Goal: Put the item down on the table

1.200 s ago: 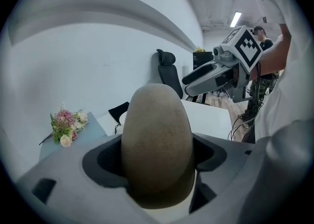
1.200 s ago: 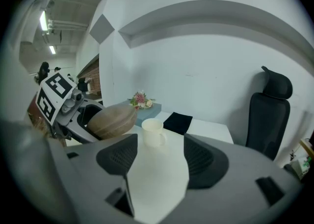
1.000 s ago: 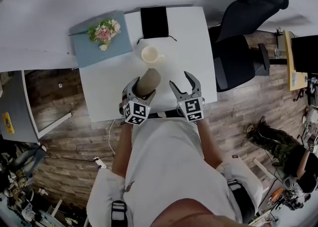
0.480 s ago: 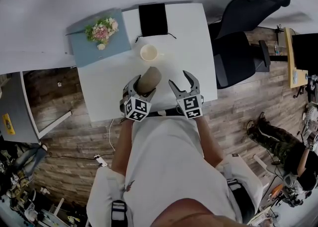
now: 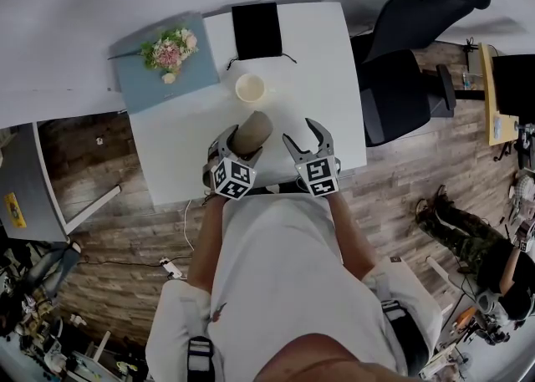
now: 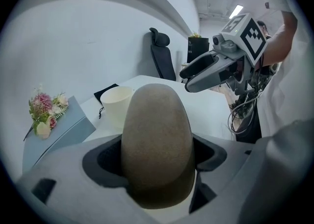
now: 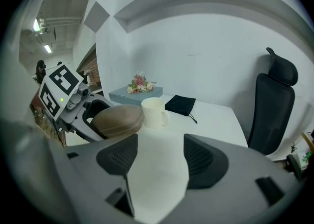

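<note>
A brown oval case [image 5: 254,130] with a felt-like surface is held over the front part of the white table [image 5: 322,63]. My left gripper [image 5: 241,145] is shut on it, and in the left gripper view the case [image 6: 156,139] fills the gap between the jaws. Whether the case touches the tabletop cannot be told. Just to its right my right gripper [image 5: 301,134] stands open with only bare tabletop between its jaws [image 7: 158,157]. The right gripper view shows the case [image 7: 117,120] in the left gripper [image 7: 73,105] from the side.
A cream cup [image 5: 251,88] stands just beyond the case. A black pouch [image 5: 257,31] lies at the table's far edge. A grey-blue box [image 5: 180,79] with flowers [image 5: 166,52] sits at the far left. A black office chair [image 5: 401,79] stands at the right.
Both grippers have edged very slightly forward over the table. The left one still holds the case and the right one is still open.
</note>
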Demonstrator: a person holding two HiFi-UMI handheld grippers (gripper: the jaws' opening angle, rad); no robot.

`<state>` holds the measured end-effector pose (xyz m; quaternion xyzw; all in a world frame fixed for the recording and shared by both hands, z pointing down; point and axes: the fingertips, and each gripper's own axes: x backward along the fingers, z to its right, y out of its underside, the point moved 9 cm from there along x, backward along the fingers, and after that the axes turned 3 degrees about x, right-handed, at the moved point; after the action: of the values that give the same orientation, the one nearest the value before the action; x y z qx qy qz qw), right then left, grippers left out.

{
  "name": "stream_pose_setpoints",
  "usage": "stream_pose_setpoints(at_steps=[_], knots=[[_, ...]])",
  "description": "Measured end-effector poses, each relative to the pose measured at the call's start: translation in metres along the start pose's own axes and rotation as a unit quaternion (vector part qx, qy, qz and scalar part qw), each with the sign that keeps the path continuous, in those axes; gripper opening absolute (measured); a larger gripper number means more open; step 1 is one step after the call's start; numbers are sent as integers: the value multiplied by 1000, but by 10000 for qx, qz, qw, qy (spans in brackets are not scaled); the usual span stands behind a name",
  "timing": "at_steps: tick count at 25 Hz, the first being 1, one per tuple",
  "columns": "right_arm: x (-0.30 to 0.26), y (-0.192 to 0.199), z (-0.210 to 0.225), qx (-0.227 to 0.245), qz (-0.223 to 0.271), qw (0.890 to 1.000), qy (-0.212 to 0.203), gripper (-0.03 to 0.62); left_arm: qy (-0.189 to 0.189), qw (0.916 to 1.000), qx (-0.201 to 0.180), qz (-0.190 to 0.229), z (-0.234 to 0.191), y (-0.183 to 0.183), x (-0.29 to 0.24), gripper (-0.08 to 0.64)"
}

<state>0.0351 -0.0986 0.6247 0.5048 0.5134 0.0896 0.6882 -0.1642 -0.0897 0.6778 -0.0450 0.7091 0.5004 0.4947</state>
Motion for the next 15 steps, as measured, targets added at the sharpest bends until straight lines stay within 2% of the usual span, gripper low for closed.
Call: stream_pose_setpoints(at_steps=[15], knots=[[-14, 16, 1, -6, -283, 9995, -102, 291, 102, 9975, -75, -696, 0, 11, -24, 394]])
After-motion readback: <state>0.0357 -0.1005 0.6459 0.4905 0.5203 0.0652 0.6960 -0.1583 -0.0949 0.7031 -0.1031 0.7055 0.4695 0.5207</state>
